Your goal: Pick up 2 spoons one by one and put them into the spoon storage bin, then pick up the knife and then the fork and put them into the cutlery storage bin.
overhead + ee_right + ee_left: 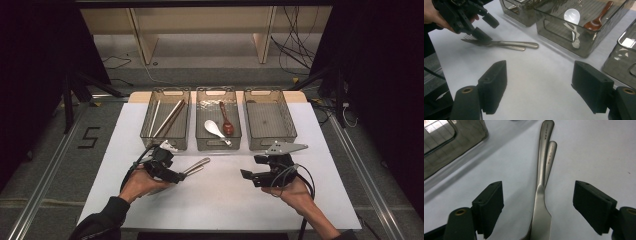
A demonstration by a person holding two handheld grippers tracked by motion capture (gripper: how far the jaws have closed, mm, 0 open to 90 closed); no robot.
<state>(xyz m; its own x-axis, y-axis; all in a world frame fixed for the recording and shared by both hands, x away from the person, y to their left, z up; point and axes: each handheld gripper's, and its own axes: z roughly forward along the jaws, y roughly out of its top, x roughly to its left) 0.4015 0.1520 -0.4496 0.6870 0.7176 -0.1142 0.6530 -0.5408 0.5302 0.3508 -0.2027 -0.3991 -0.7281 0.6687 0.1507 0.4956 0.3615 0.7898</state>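
Two steel utensils [543,165] lie side by side on the white table [220,195], handles pointing away from my left gripper [539,195]. One is a fork, whose tines [469,37] appear in the right gripper view. My left gripper [176,174] is open, its jaws low on either side of the utensils' necks without pinching them. My right gripper [539,75] is open with nothing between its jaws, hovering over bare table to the right of the utensils [197,165]. In the high view the right gripper [250,168] points left toward them.
Three clear bins stand in a row at the back. The left bin [162,142] holds chopsticks [167,120]. The middle bin [217,145] holds a white spoon [215,130] and a brown spoon [226,122]. The right bin [270,142] has nothing in it.
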